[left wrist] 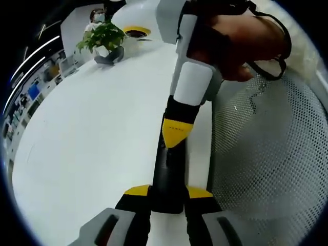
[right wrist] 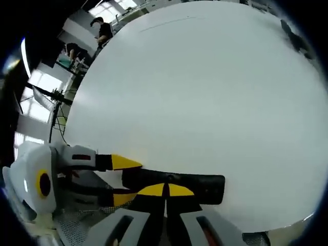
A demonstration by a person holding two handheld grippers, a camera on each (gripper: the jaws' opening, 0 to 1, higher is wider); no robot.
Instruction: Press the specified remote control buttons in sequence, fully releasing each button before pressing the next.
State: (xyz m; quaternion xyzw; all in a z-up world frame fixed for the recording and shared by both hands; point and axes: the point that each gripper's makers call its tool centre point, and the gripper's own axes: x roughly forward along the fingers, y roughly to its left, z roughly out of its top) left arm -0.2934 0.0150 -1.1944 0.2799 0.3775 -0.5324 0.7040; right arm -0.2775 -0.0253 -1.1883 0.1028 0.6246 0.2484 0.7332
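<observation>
No brand, label or button marking can be read on the remote control (left wrist: 169, 177); it shows as a plain black bar.

In the left gripper view the remote control runs up the lower middle of the frame, lying at the right edge of the white desk (left wrist: 102, 138). The left gripper (left wrist: 167, 197) clamps its near end, the yellow-tipped fingers (left wrist: 136, 191) closed on either side of it. From the top of the frame the right gripper (left wrist: 177, 134) comes down with its yellow tip on the remote's far part, a hand (left wrist: 241, 43) wrapped around its white body. Only this view takes in the potted plant (left wrist: 105, 37) at upper left, the yellow-and-white object (left wrist: 136, 32) beside it, and the white mesh surface (left wrist: 271, 154) filling the right side (off the desk's edge).

In the right gripper view the remote control (right wrist: 177, 185) lies across the lower part of the frame near the desk (right wrist: 205, 92) edge. The right gripper (right wrist: 166, 190) has its yellow fingers (right wrist: 180, 190) shut together, tips touching, over the remote's top face, holding nothing. The left gripper (right wrist: 119, 179) enters from the lower left, its fingers (right wrist: 123, 162) gripping the remote's end. This view alone gives the windows and the people (right wrist: 102, 31) at upper left.
</observation>
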